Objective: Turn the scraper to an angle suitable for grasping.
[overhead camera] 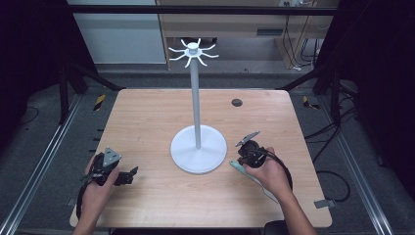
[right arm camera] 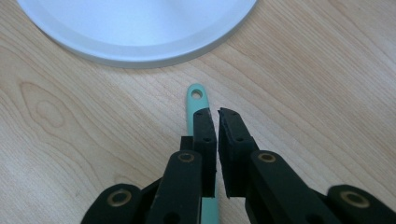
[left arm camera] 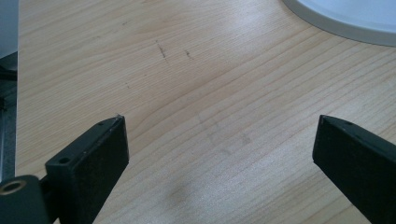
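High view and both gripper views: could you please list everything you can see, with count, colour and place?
Table: one, light wood, centre of the scene.
Hook stand: one, white, round base mid-table, pole upright, hooks on top.
Utensil handle: one, teal, hole at its end, flat on the table near the stand's base, under the right gripper.
Table hole: one, dark, far right of the table.
Left gripper: one, black, jaws wide apart over bare wood.
Right gripper: one, black, jaws nearly together above the handle.

High cam looks fwd & down over whole worktop (overhead camera: 147, 112); both gripper cams sit close, low, sharing stand base (right arm camera: 140, 28).
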A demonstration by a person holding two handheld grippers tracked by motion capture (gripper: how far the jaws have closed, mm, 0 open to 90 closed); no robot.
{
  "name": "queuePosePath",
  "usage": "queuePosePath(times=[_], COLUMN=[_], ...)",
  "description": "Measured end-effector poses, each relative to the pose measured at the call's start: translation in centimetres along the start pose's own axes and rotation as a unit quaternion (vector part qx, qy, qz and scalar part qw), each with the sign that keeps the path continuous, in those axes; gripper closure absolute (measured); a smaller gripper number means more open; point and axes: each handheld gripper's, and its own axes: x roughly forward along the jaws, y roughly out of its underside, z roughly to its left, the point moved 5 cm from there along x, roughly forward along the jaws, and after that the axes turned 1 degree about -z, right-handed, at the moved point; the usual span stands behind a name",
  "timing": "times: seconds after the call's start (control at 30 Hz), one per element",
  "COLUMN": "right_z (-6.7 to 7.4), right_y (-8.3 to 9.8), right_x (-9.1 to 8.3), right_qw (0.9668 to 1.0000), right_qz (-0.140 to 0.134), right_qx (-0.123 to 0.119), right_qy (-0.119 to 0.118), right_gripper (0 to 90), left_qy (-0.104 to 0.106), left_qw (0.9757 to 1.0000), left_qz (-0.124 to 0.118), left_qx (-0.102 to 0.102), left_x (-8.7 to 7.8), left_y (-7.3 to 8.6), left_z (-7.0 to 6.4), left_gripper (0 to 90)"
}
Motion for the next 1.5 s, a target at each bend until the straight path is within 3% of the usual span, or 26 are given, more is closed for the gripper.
queuePosePath(times=[0.83, 1.5], right_z=[-0.1, 0.3], right_y=[-0.4, -0.2], right_x=[0.5, 2.5], right_qw=[0.9995, 0.9959], right_qz=[0.030, 0.088], right_qx=[-0.009, -0.003], right_qy=[-0.004, -0.021], right_gripper=[71.9, 65.1], left_qy=[0.001, 0.004], left_qw=[1.0000, 1.0000], left_qz=[-0.001, 0.002], left_qx=[0.000, 0.001], left_x=[0.0, 0.0], left_y=[0.0, 0.0], left_z=[0.0, -0.1], left_gripper=[3.3, 3.3])
